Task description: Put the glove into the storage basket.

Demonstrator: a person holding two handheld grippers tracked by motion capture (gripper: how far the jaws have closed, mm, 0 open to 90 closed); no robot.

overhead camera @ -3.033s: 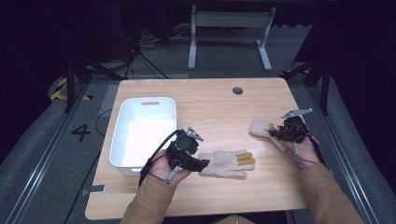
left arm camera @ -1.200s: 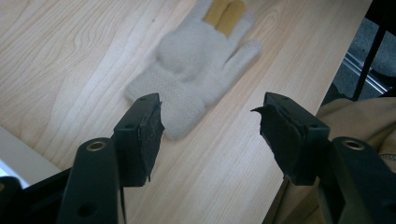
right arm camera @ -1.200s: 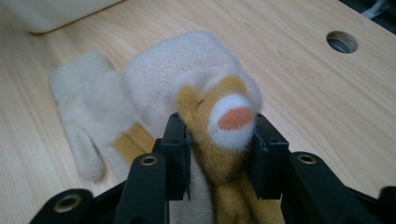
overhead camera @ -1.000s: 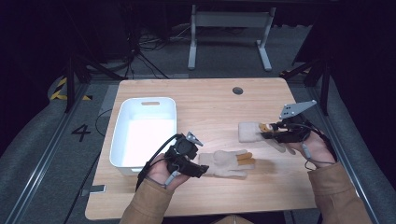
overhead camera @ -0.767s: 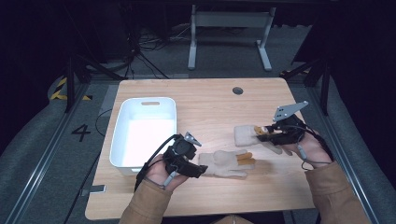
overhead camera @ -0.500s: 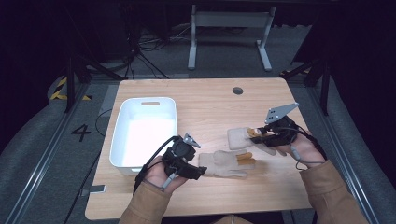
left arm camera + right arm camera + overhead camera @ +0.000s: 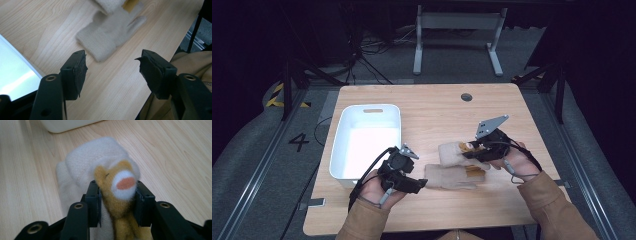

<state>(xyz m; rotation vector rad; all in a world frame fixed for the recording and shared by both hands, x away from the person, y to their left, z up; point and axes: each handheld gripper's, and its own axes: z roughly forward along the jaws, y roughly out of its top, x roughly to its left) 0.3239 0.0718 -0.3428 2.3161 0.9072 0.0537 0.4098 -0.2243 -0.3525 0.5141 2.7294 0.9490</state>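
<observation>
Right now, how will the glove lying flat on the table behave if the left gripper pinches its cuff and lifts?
The glove looks like soft knit, so it would probably sag limp from the cuff. It seems light and unlikely to slip from the open left gripper once pinched.

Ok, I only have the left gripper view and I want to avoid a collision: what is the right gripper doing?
Observer: The right gripper is shut on a second cream glove, pinching its mustard, orange-tipped finger.
Operator: Where is that glove relative to the one ahead of me?
Observer: In the high view it lies just beyond your glove, on its far side. I cannot tell whether the two touch.
Operator: And the white bin?
Observer: The white bin has nothing in it. It stands to the left of the left gripper.
</observation>
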